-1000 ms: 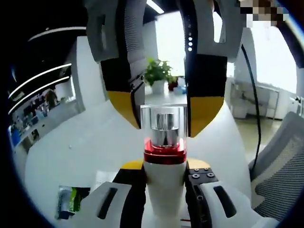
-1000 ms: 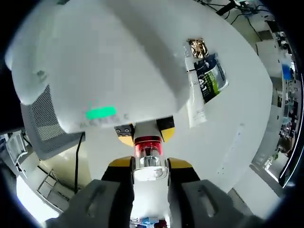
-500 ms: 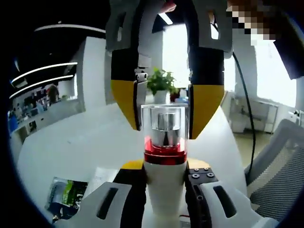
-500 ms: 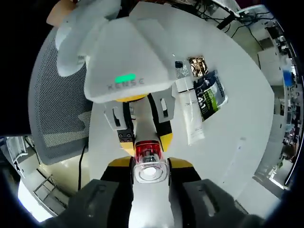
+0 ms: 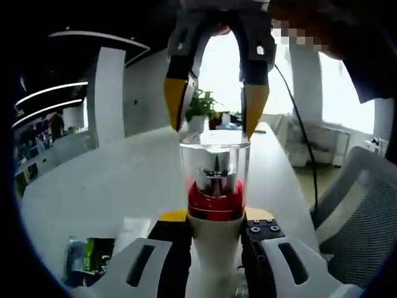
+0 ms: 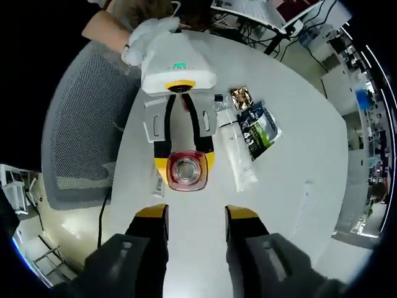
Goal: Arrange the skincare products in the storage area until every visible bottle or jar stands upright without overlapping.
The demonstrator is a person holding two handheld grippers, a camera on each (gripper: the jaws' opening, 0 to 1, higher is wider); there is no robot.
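Observation:
An upright bottle (image 5: 214, 186) with a white body, a red collar and a clear cap is held by its body in my left gripper (image 5: 216, 217), which is shut on it. From above, the bottle's cap (image 6: 185, 171) shows between the left gripper's (image 6: 185, 165) yellow-tipped jaws. My right gripper (image 6: 196, 214) hangs open above the bottle, apart from it, with nothing between its jaws. In the left gripper view the right gripper (image 5: 215, 102) points down over the cap. I cannot tell whether the bottle's base touches the table.
On the white round table (image 6: 298, 186) lie a white tube (image 6: 236, 152), a dark sachet (image 6: 260, 127), also seen as the dark sachet (image 5: 87, 257), and a small gold sachet (image 6: 240, 97). A grey mesh chair (image 6: 80, 124) stands by the table's edge. A gloved hand (image 6: 146, 31) holds the left gripper.
The right gripper's jaws stood close on either side of the bottle's cap; it has now pulled back and up from it, open. The left gripper still holds the bottle.

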